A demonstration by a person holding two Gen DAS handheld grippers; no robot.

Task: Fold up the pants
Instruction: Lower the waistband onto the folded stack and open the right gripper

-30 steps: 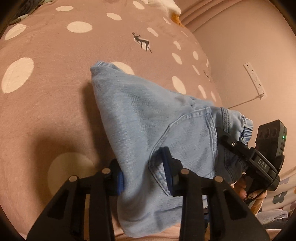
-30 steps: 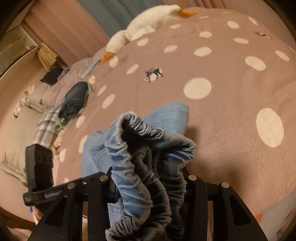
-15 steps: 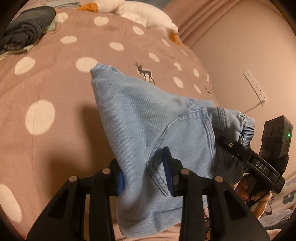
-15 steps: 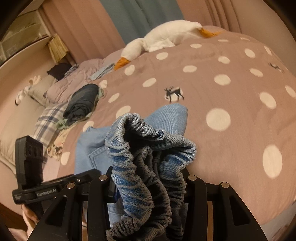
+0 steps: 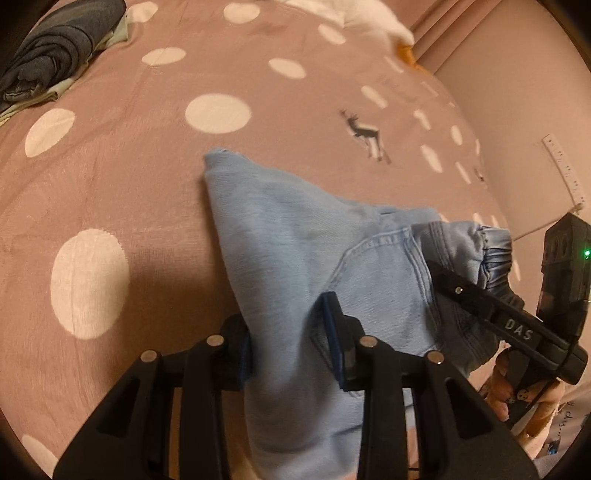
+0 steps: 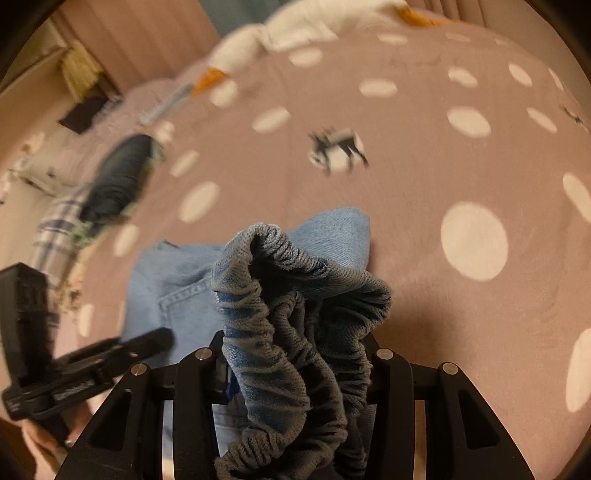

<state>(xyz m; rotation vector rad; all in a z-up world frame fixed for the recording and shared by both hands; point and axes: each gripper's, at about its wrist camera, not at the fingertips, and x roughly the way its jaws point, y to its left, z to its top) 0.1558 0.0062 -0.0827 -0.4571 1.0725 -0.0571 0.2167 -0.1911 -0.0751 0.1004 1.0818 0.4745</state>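
Light blue denim pants hang bunched over the pink polka-dot bed, their far end resting on it. My left gripper is shut on the pants near a back pocket. My right gripper is shut on the gathered elastic waistband, which hides its fingertips. The right gripper also shows in the left wrist view at the right, and the left gripper in the right wrist view at the lower left.
A dark folded garment lies at the far left of the bed, also in the right wrist view. A white goose plush lies at the head. A wall with a power strip is on the right.
Both grippers, still shut on the pants, have swung over the bed. The view tilted up and then back down, and the pants' far end shifted a little across the cover.
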